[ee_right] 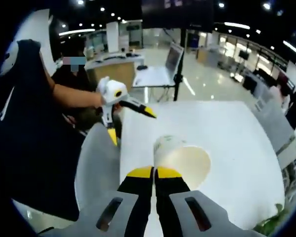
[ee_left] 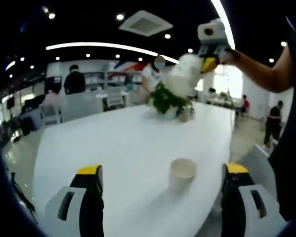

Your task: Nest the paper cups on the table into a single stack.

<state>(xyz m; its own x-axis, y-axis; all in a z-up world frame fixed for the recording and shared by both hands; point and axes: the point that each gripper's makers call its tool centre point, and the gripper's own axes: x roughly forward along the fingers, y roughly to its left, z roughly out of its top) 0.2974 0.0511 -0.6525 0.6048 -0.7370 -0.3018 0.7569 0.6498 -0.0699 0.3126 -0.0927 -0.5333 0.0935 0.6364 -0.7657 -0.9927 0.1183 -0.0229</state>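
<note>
A single paper cup stands upright on the white table, its mouth up. It sits just ahead of my left gripper, whose yellow-tipped jaws are spread wide on either side of it. High at the upper right, my right gripper holds another white paper cup in the air above the table. In the right gripper view, that cup is tipped with its open mouth toward the camera, and my right gripper is shut on its rim. The left gripper shows there too, open, in the person's hand.
A green plant stands mid-table beyond the cup. The person stands at the table's edge, beside a grey chair. Past the far end are a desk and a black stand. People and office furniture fill the background.
</note>
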